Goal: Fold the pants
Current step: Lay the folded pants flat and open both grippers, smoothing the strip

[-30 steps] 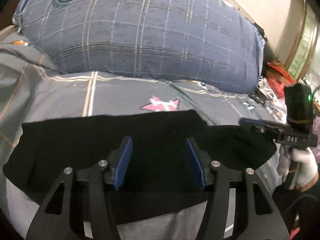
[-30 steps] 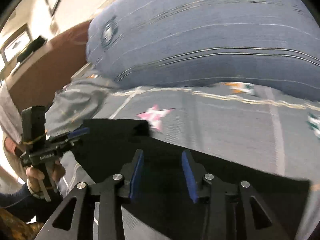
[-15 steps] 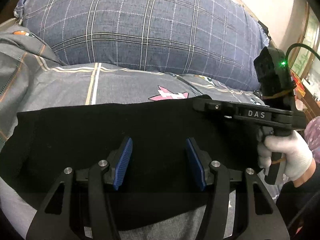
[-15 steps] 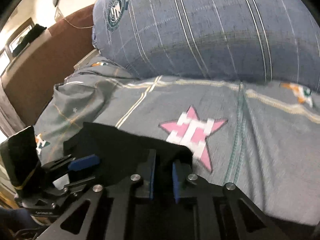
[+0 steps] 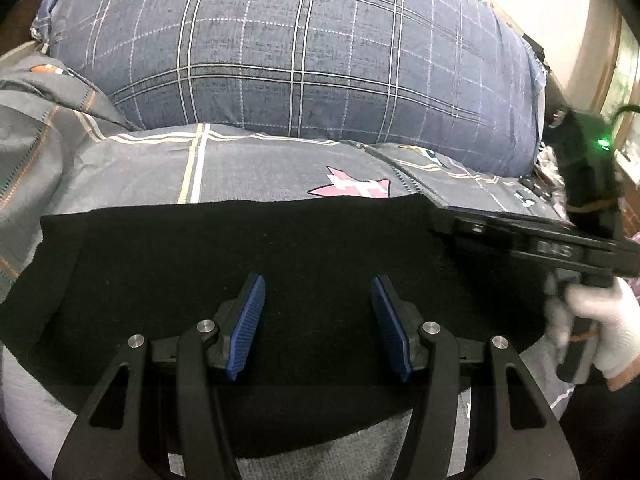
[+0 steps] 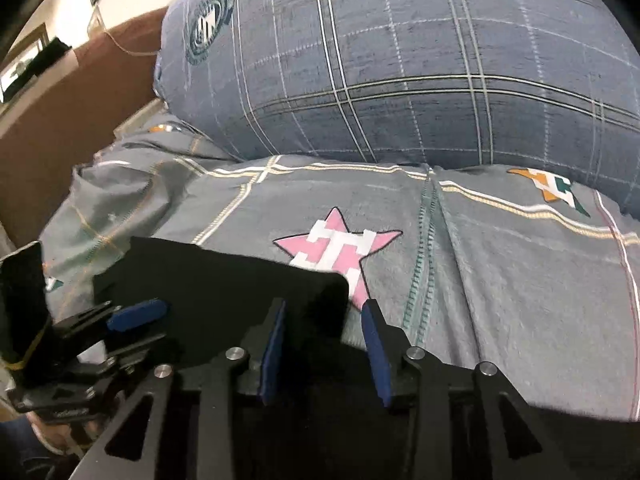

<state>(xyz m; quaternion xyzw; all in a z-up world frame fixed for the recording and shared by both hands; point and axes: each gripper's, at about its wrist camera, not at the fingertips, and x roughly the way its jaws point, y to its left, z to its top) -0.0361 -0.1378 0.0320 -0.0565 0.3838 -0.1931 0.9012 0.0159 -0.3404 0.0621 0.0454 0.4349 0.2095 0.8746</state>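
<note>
We see a plaid pillow (image 5: pixel 304 60) at the bed's (image 6: pixel 500 280) head, w/ black pants (image 5: pixel 240 280) folded flat in front on the bedsheet. Left gripper (image 5: pixel 318 326) hovers over pants, jaws apart; right gripper (image 6: pixel 324 354) spread at pants' corner, holding nothing.

Dim indoor light, brighter at far wall (image 5: pixel 520 8). Heavy fisheye bending, black vignette corners. Right gripper (image 5: pixel 436 216) and gloved hand (image 5: pixel 600 328) motion-blurred (right side). Black pants (image 5: pixel 280 248) lose detail.

Black pants (image 5: pixel 280 264), blue plaid pillow (image 5: pixel 304 60), grey sheet (image 6: pixel 500 280), pink star (image 6: pixel 336 248)
</note>
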